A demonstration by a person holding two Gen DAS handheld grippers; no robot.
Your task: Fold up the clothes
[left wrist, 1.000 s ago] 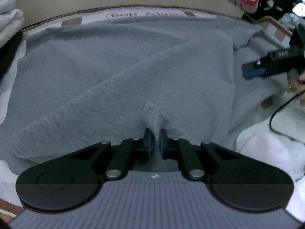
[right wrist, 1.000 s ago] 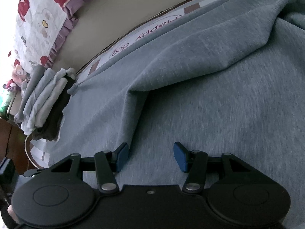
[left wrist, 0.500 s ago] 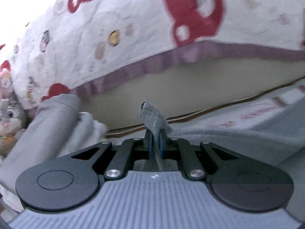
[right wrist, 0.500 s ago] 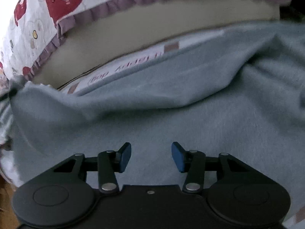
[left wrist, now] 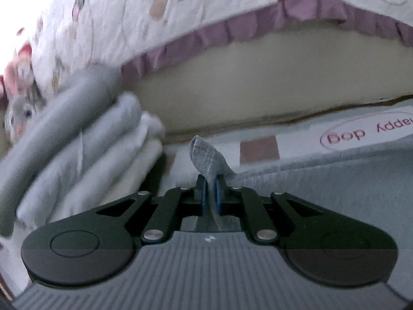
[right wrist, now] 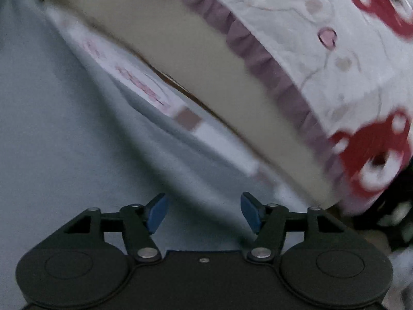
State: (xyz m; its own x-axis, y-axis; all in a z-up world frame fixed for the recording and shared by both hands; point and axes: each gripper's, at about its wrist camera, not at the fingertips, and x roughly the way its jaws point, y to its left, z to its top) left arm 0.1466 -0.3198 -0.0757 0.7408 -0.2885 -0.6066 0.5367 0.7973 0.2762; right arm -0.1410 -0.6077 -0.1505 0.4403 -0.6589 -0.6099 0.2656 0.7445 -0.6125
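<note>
A grey knit garment (left wrist: 335, 180) lies spread on a printed mat. My left gripper (left wrist: 211, 193) is shut on a hemmed corner of the garment (left wrist: 206, 157), which sticks up between the blue pads. In the right wrist view the same grey garment (right wrist: 64, 142) fills the left and centre. My right gripper (right wrist: 204, 211) is open and empty, just above the garment near its far edge.
A stack of folded grey and white clothes (left wrist: 77, 155) sits at the left. A mattress side (left wrist: 258, 90) with a quilted red-print cover and purple frill (right wrist: 335, 64) runs along the back. The mat (left wrist: 361, 134) reads "happy dog".
My left gripper carried the garment corner from the near side to the far edge, beside the folded stack. My right gripper stayed open and swung right along the mattress.
</note>
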